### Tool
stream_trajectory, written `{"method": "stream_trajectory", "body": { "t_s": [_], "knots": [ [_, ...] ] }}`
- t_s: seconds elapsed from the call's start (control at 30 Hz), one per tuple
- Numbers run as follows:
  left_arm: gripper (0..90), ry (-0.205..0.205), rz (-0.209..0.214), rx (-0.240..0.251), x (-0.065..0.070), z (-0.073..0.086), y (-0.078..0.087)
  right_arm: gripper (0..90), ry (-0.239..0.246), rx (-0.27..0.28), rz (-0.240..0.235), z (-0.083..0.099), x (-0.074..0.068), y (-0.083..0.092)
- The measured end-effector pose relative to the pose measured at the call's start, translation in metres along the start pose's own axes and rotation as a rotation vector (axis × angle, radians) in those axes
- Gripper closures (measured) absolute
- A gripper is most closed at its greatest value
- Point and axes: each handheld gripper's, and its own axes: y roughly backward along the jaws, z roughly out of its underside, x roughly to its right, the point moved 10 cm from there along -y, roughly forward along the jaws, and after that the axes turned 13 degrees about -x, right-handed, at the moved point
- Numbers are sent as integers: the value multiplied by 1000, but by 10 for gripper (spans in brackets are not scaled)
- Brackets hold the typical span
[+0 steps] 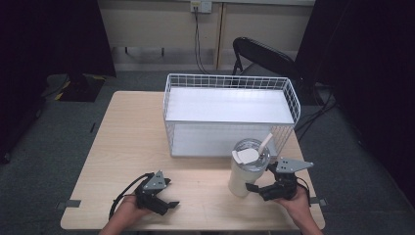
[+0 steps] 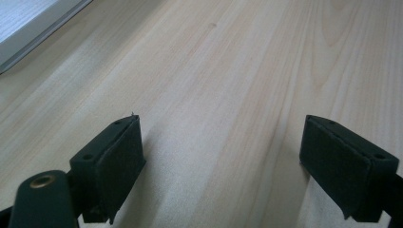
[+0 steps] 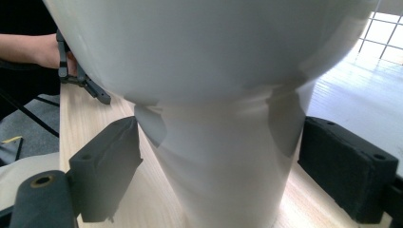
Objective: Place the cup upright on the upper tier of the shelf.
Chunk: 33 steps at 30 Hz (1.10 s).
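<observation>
A white tumbler (image 1: 247, 171) with a clear lid and a straw stands upright on the wooden table (image 1: 132, 142), near its front right. My right gripper (image 1: 255, 188) is open, one jaw on each side of the tumbler's narrow lower part. In the right gripper view the tumbler (image 3: 228, 95) stands between the two pads of my right gripper (image 3: 221, 161), very close to both. My left gripper (image 1: 166, 202) rests open at the front left over bare wood. In its own view the left gripper (image 2: 223, 161) has nothing between the pads.
A white wire basket (image 1: 230, 78) with a flat white shelf stands at the back middle, just behind the tumbler; its base (image 2: 28, 23) edges the left gripper view. A black chair (image 1: 264, 54) stands beyond the table. The other hand and its gripper (image 3: 81, 78) show behind the tumbler.
</observation>
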Motion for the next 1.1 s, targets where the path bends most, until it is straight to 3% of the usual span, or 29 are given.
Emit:
{"method": "stream_trajectory", "body": {
  "t_s": [0.47, 1.1],
  "knots": [
    [140, 0, 0, 0, 0, 0, 0, 80, 30, 54, 25, -9, 0, -12],
    [140, 0, -1, 0, 0, 0, 0, 67, 23, 85, 6, -10, 1, -18]
  ]
}}
